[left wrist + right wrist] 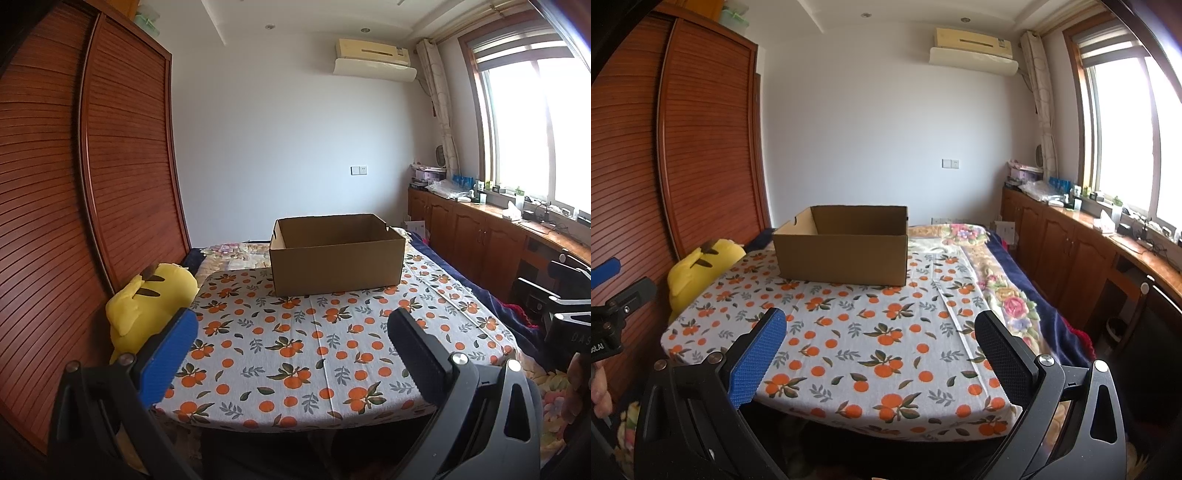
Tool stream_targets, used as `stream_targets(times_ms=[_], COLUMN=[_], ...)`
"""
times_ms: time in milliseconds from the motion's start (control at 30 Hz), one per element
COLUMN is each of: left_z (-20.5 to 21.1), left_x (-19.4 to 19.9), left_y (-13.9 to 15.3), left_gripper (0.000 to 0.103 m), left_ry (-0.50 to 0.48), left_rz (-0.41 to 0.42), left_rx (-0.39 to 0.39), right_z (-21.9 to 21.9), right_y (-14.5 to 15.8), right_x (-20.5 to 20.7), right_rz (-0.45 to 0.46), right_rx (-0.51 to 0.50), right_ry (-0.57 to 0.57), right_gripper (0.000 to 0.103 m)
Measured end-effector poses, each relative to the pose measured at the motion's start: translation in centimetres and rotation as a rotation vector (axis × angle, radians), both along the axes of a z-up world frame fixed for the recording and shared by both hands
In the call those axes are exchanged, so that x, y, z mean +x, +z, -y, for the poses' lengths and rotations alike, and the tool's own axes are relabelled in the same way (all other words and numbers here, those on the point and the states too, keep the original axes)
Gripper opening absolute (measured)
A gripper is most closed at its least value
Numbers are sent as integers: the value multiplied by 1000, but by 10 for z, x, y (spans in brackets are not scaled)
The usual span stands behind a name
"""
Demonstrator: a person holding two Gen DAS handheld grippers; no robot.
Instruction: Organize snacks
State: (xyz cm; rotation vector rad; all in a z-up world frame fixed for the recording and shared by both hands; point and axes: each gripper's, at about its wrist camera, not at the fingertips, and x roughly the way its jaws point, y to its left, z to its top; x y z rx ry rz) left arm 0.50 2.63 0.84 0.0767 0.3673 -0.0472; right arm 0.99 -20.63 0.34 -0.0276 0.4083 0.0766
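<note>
At the bench's left edge, a yellow plush toy (pixel 147 310) leans up against the slatted wooden wardrobe (pixel 85 177). Over the near edge hover the left tongs (pixel 291 354), spread wide with nothing between the blue finger and the black one. On the orange-print cloth (pixel 295 354) covering the bench (pixel 258 417) sits the cardboard box (pixel 336 254), open-topped, towards the far edge; no snacks can be seen on the cloth or in what shows of the box. The right tongs (pixel 881 354) hang over the near edge too, just as wide apart and holding nothing. Past the bench's right edge runs a flowered blanket (pixel 1004 295), then wooden cabinets (pixel 1067 240) under the window (pixel 1126 140).
</note>
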Motion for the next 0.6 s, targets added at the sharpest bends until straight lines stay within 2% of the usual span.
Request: stream_targets(times_ms=[600], left_z=[1], left_x=[0], left_y=[1], left_gripper=[103], left_ry=[-1], left_rz=[3], left_rx=[3], right_z=[1], right_y=[0], right_x=[-1], right_rz=[1], right_rx=[2], right_ry=[0], right_gripper=[103])
